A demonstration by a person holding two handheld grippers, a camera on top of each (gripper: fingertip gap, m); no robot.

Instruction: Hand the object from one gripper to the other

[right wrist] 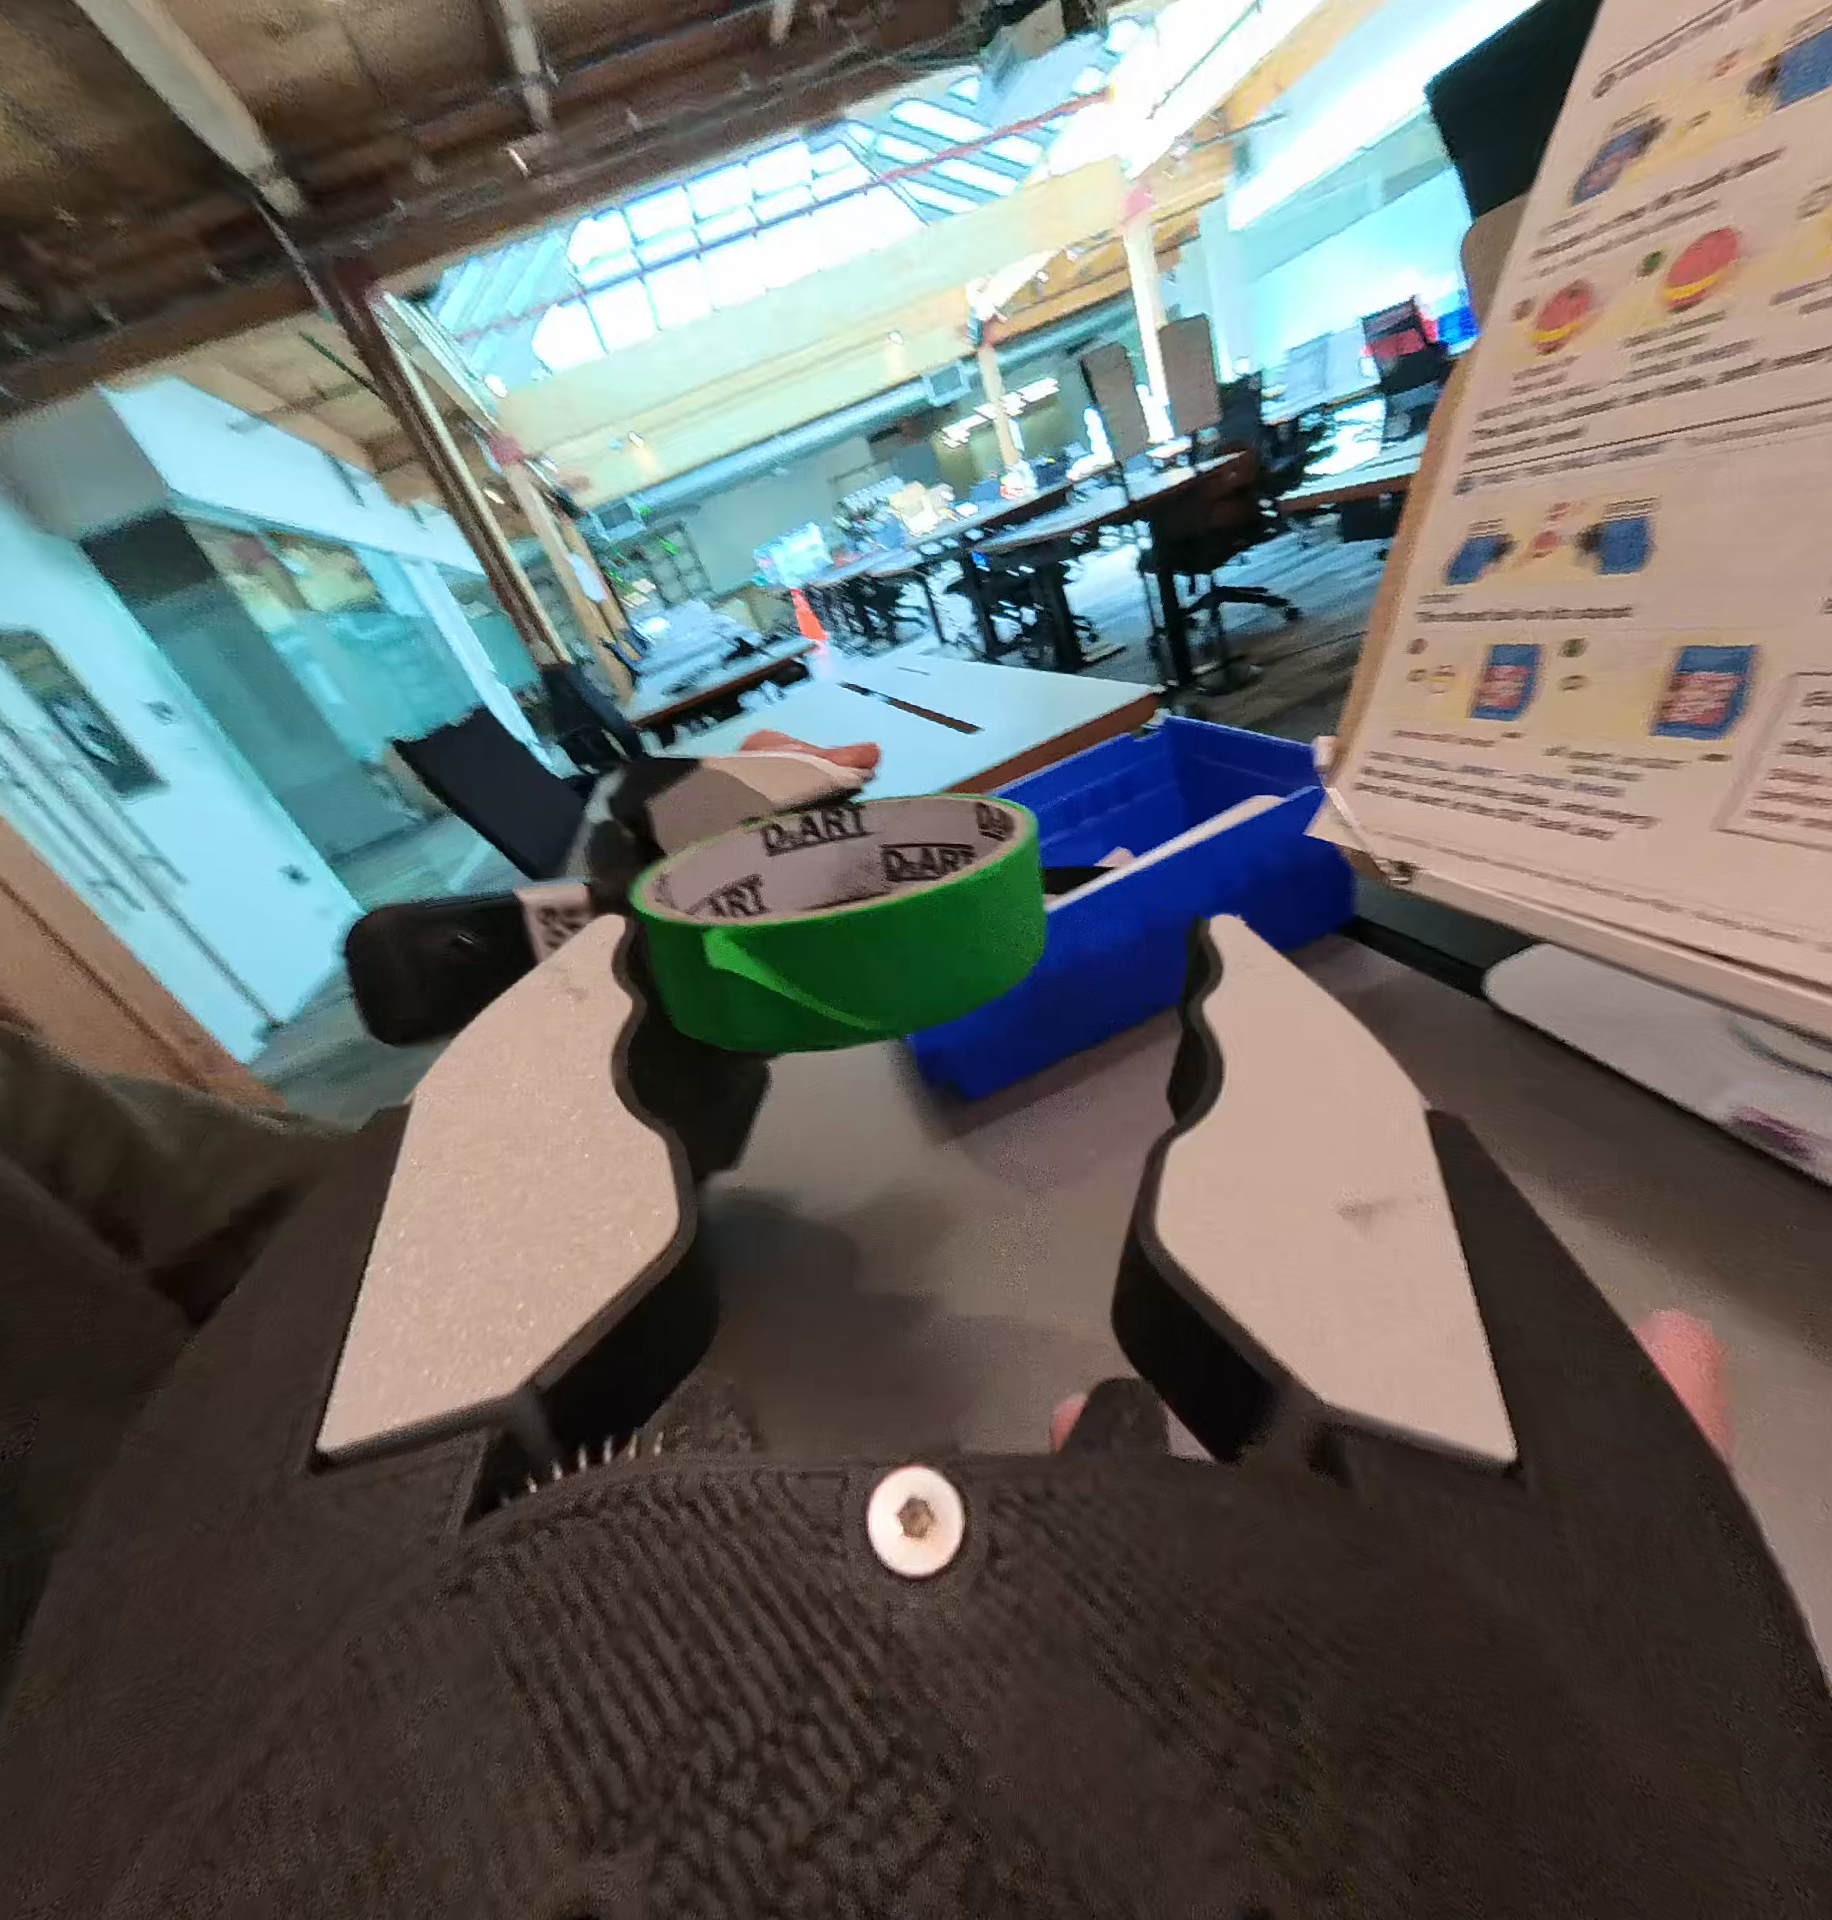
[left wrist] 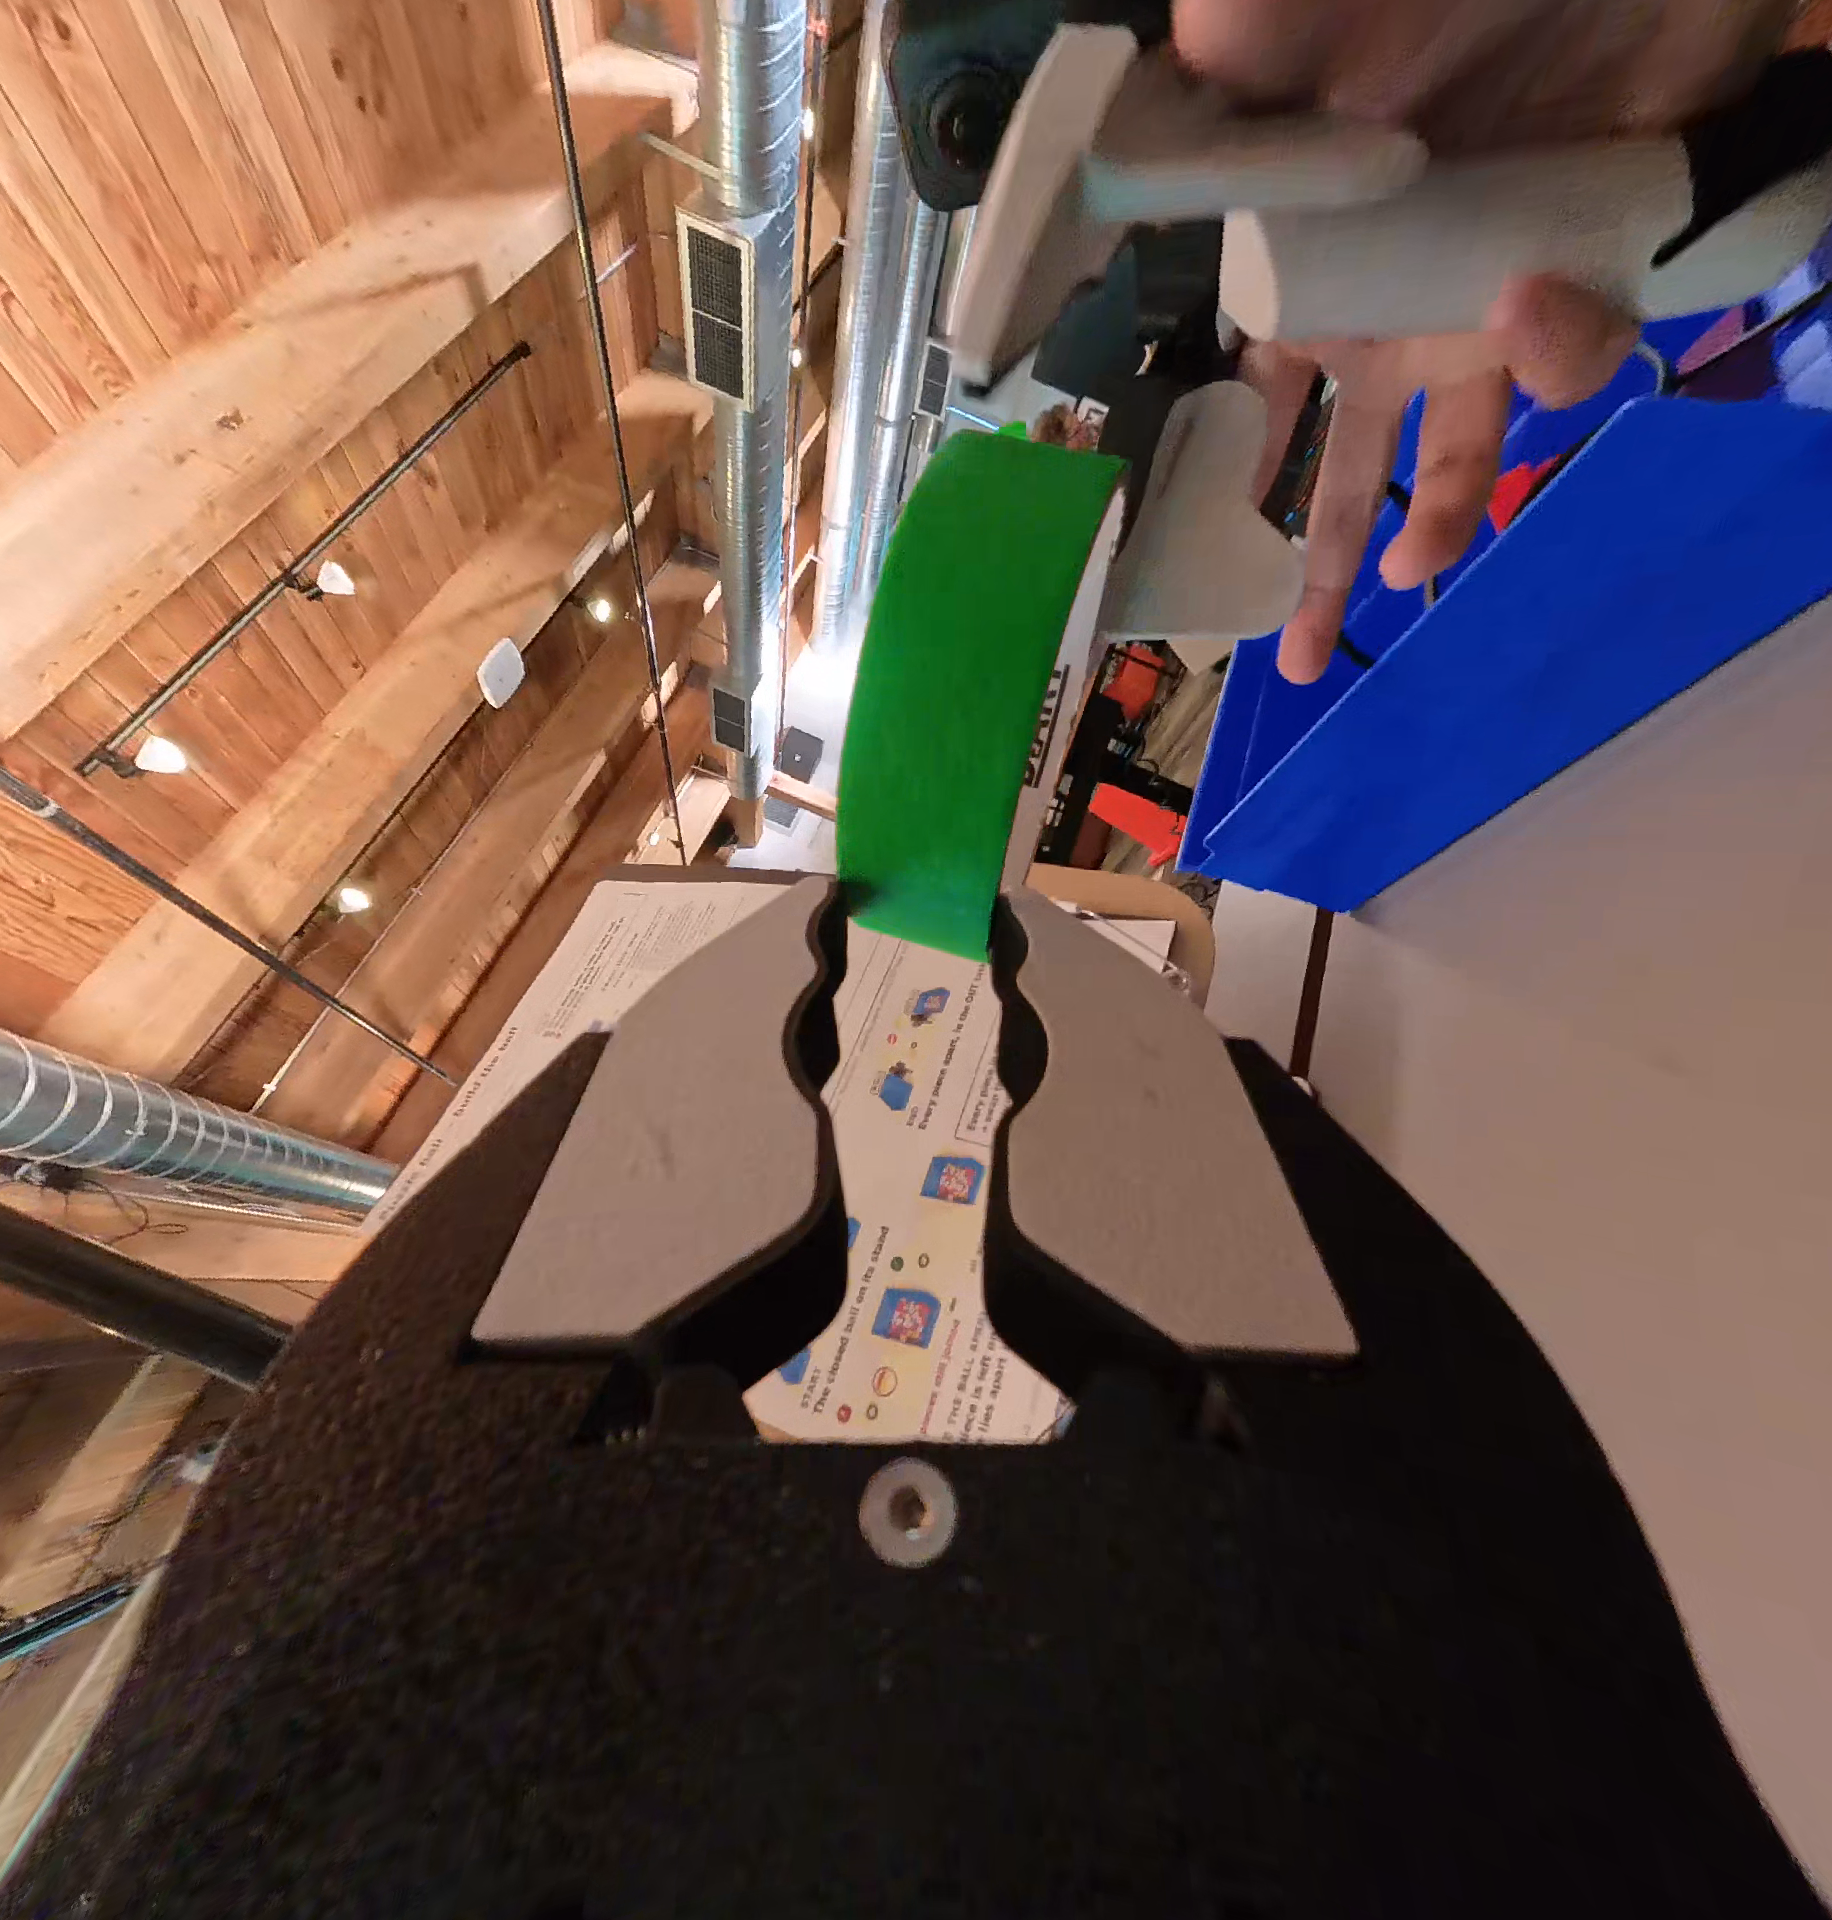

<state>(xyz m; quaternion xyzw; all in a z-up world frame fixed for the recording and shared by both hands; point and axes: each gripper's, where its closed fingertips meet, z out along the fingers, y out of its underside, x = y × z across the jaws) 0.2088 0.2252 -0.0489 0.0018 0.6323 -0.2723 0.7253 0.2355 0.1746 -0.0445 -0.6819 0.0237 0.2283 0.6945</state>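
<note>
A roll of green tape [left wrist: 953,675] stands out from the tips of my left gripper [left wrist: 917,906], which is shut on the roll's edge. In the right wrist view the same tape [right wrist: 839,935] hangs in the air above the table, hole facing up. It sits between the tips of my right gripper [right wrist: 912,935], close to the left finger. The right jaws are wide open and do not touch the roll. The left gripper's finger [right wrist: 725,790] shows behind the roll. The right gripper's fingers [left wrist: 1203,520] and a hand show beside the roll's far end in the left wrist view.
A blue bin [right wrist: 1130,935] stands on the grey table [right wrist: 995,1195] just behind the tape; it also shows in the left wrist view [left wrist: 1514,675]. A printed instruction sheet [right wrist: 1618,520] stands at the right. Desks and chairs fill the room behind. About 7 centimeters separates my left fingertips from my right.
</note>
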